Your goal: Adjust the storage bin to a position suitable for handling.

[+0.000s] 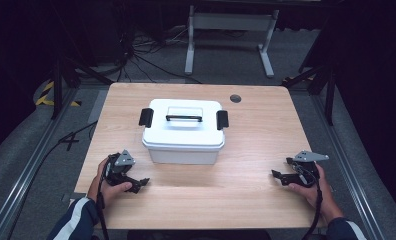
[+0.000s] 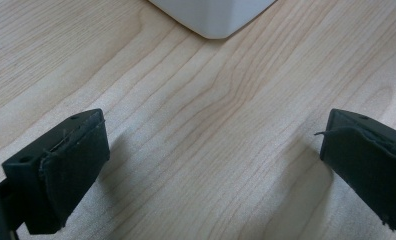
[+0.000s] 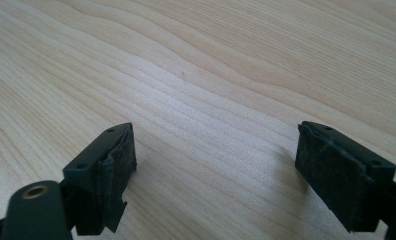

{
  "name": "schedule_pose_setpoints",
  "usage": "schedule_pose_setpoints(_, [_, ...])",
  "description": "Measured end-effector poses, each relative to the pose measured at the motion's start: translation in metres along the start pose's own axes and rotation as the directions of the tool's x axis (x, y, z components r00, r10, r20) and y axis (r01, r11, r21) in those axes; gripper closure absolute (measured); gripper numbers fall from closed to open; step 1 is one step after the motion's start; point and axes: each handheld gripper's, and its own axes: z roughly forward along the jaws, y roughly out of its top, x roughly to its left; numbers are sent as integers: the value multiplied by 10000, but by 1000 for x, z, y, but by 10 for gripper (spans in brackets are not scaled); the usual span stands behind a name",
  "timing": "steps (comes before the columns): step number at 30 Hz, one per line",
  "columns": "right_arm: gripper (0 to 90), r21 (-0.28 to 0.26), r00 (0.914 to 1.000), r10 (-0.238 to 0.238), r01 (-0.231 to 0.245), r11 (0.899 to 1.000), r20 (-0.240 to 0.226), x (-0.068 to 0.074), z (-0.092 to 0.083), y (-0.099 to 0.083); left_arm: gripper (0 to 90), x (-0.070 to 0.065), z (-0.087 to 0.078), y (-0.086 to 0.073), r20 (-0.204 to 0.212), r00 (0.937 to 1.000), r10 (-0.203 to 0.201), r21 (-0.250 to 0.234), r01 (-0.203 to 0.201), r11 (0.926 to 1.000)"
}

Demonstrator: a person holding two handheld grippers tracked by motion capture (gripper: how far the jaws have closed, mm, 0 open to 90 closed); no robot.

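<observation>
Two tools sit low over the near part of the tabletop [image 1: 246,150], one in each of my hands. My left tool [image 1: 136,184] is near the left edge, its jaws spread wide with bare wood between them. My right tool [image 1: 281,175] is near the right edge, well apart from the left one, and its jaws are spread wide too, pinching nothing. Both point inward toward the middle of the tabletop. Farther off, between the two and closer to my left tool, stands a white box [image 1: 183,131] with its lid on. A dark handle [image 1: 184,118] lies across the lid, and a black clip [image 1: 145,117] shows at each end. In the left gripper view, a corner of the box [image 2: 213,17] lies ahead of my jaws, not touching them.
</observation>
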Motion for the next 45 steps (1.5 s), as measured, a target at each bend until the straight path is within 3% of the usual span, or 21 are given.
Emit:
schedule_pose_setpoints(13, [170, 71, 10000, -31, 31, 10000, -21, 0, -2, -1, 1, 0, 0, 0, 9, 10000, 9, -5, -9, 10000])
schedule_pose_setpoints(19, [238, 482, 9990, -337, 350, 9982, -277, -2, -6, 3, 1, 0, 0, 0, 6, 10000, 8, -2, -8, 10000])
schedule_pose_setpoints(21, [272, 610, 9971, -698, 716, 9956, -315, 0, -9, 6, 1, 0, 0, 0, 7, 10000, 10, -3, -10, 10000])
schedule_pose_setpoints(27, [312, 338, 9912, -1140, 1165, 9926, -674, 8, -21, 25, 1, 0, 0, 0, 7, 10000, 5, -2, -5, 10000])
schedule_pose_setpoints(29, [330, 259, 9839, -1592, 1618, 9865, -808, 13, -26, 39, 1, 0, 0, 0, 7, 10000, 5, -5, -5, 10000])
schedule_pose_setpoints(31, [335, 253, 9815, -1715, 1742, 9844, -846, 14, -28, 43, 1, 0, 0, 0, 6, 10000, 3, -4, -3, 10000])
schedule_pose_setpoints(34, [357, 147, 9724, -2148, 2170, 9761, -913, 19, -34, 64, 1, 0, 0, 0, 3, 10000, 6, -4, -6, 10000])
schedule_pose_setpoints(37, [384, 20, 9571, -2750, 2764, 9611, -909, 28, -41, 92, 1, 0, 0, 0, 9, 10000, 11, -1, -11, 10000])
schedule_pose_setpoints(38, [384, 20, 9571, -2750, 2764, 9611, -909, 28, -41, 92, 1, 0, 0, 0, 9, 10000, 11, -1, -11, 10000])
schedule_pose_setpoints(43, [393, -84, 9283, -3650, 3654, 9308, -705, 43, -46, 135, 1, 0, 0, 0, 8, 10000, 10, 1, -10, 10000])
schedule_pose_setpoints(45, [396, -114, 9244, -3742, 3744, 9272, -739, 46, -46, 142, 1, 0, 0, 0, 3, 10000, 10, -3, -10, 10000])
